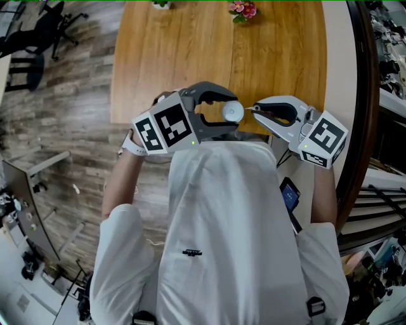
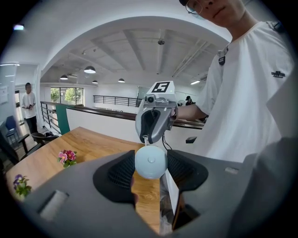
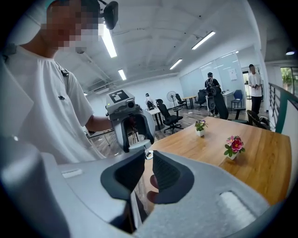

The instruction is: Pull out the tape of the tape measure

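Observation:
A small round pale tape measure (image 1: 233, 112) is held in the air over the table's near edge. My left gripper (image 1: 226, 115) is shut on it. In the left gripper view the round case (image 2: 150, 161) sits squeezed between the two black pads (image 2: 122, 169). My right gripper (image 1: 255, 109) faces it from the right, tips right at the case. In the right gripper view its jaws stand nearly together, pinching the small metal end tab (image 3: 148, 155) of the tape, just in front of the case (image 3: 139, 146). Almost no tape shows between case and tab.
The wooden table (image 1: 190, 57) stretches ahead, with a pink flower pot (image 1: 243, 9) and a second small plant (image 1: 161, 3) at its far edge. A phone-like dark object (image 1: 290, 194) hangs by the person's right hip. Office chairs (image 1: 38, 32) stand at far left.

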`<state>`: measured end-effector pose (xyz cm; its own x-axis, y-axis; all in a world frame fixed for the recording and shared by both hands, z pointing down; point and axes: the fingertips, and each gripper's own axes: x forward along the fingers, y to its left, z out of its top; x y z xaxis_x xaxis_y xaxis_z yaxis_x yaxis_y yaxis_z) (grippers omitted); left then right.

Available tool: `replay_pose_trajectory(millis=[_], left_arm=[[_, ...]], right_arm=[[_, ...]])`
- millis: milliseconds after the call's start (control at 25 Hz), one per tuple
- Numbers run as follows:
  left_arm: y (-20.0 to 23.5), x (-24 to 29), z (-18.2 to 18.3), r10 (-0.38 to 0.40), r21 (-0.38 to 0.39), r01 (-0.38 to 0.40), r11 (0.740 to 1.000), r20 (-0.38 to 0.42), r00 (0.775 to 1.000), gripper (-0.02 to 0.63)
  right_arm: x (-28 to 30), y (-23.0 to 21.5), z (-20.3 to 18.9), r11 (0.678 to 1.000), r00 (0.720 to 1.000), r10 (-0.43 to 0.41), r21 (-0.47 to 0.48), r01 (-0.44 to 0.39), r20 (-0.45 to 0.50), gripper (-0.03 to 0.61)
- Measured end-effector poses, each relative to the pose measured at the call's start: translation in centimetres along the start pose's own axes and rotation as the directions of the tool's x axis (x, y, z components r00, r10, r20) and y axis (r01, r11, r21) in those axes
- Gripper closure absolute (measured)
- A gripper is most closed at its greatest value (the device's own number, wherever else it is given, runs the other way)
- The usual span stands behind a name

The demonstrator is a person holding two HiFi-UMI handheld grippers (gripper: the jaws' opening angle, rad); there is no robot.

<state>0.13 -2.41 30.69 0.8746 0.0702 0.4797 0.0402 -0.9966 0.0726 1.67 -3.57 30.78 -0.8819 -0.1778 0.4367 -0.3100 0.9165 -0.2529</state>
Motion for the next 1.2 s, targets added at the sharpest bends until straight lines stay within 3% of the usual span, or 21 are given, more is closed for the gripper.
replay_pose_trajectory(millis=[480,1200], left_arm=[[2.6,-1.1,-1.7,0.126,-0.086,-0.127,0.988,-0.021,0.992,0.374],[4.2,-1.1,-2.9,0.201,-0.137,-0.208,0.968,-0.063,0.978,0.376]], right_arm=[[-2.5,-4.1,-1.0,0.972,0.978,-0.209,0.11,0.206,0.009,0.52],[-2.9,-7.3,-2.5,0.895,0.927,-0.376,0.254,0.366,-0.011,0.518]])
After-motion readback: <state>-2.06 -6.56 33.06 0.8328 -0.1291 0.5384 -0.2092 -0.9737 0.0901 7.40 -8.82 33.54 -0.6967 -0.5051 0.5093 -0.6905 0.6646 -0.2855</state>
